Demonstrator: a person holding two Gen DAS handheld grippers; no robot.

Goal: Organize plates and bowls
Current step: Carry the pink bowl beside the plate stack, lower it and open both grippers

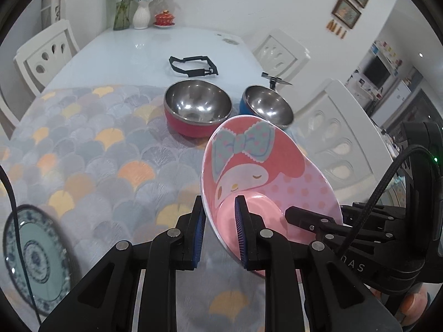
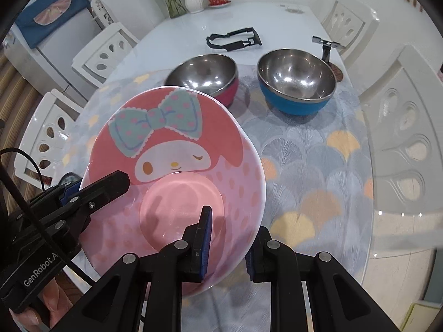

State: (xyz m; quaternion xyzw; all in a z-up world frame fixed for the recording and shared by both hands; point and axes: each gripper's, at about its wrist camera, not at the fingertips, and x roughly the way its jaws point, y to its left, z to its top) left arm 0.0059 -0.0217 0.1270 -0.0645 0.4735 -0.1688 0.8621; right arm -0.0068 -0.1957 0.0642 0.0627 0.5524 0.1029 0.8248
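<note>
A pink cartoon bowl [image 1: 263, 171] hangs tilted above the patterned mat, carried between both grippers. My left gripper [image 1: 220, 232] is shut on its left rim, one blue pad inside and one outside. My right gripper [image 2: 228, 251] is shut on the opposite rim of the pink bowl [image 2: 171, 144]. Behind it stand a steel bowl with a red shell [image 1: 198, 108] and one with a blue shell [image 1: 267, 105], side by side and upright. A blue-and-white plate [image 1: 36, 254] lies flat on the mat at the lower left.
The fan-patterned mat [image 1: 97, 152] covers the near half of a glossy white table [image 1: 144, 47]. A black frame [image 1: 193, 66] and a small black stand [image 1: 274, 78] lie behind the bowls. Vases and a red lidded cup [image 1: 164, 18] sit at the far end. White chairs surround the table.
</note>
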